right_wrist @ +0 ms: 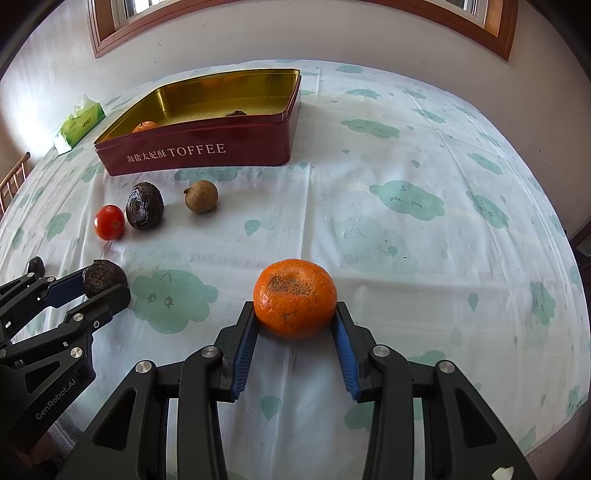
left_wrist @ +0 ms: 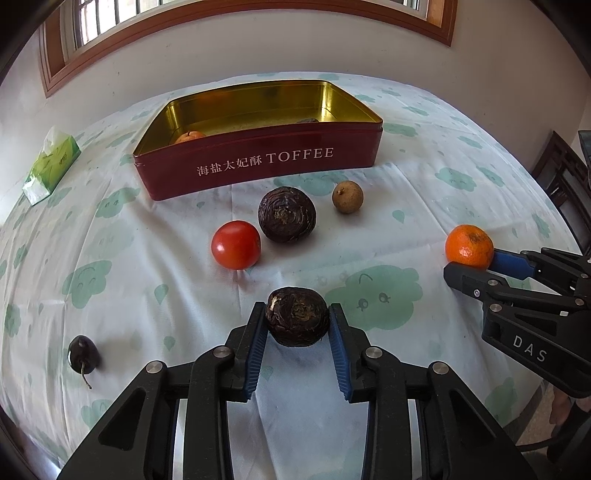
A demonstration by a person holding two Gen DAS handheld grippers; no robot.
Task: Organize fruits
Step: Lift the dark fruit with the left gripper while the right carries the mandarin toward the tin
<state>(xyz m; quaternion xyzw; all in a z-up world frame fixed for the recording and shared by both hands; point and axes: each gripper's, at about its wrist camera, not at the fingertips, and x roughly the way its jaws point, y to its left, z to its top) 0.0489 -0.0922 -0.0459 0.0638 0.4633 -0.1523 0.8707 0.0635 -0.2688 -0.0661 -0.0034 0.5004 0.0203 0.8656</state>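
Observation:
My left gripper (left_wrist: 297, 317) is shut on a dark wrinkled passion fruit (left_wrist: 297, 321), low over the tablecloth; it also shows in the right wrist view (right_wrist: 101, 282). My right gripper (right_wrist: 295, 314) is shut on an orange mandarin (right_wrist: 294, 297), seen from the left wrist view (left_wrist: 469, 245) at the right. On the cloth lie a red tomato (left_wrist: 235, 244), a second passion fruit (left_wrist: 286, 214), a brown longan (left_wrist: 347, 196) and a dark cherry (left_wrist: 83, 355). The red TOFFEE tin (left_wrist: 258, 164) stands open behind them, holding an orange fruit (left_wrist: 189, 136) and a dark fruit (left_wrist: 306, 120).
A green tissue pack (left_wrist: 51, 164) lies at the far left of the table. A wall with a wood-framed window (left_wrist: 236, 22) is behind the table. A dark chair (left_wrist: 565, 184) stands at the right edge.

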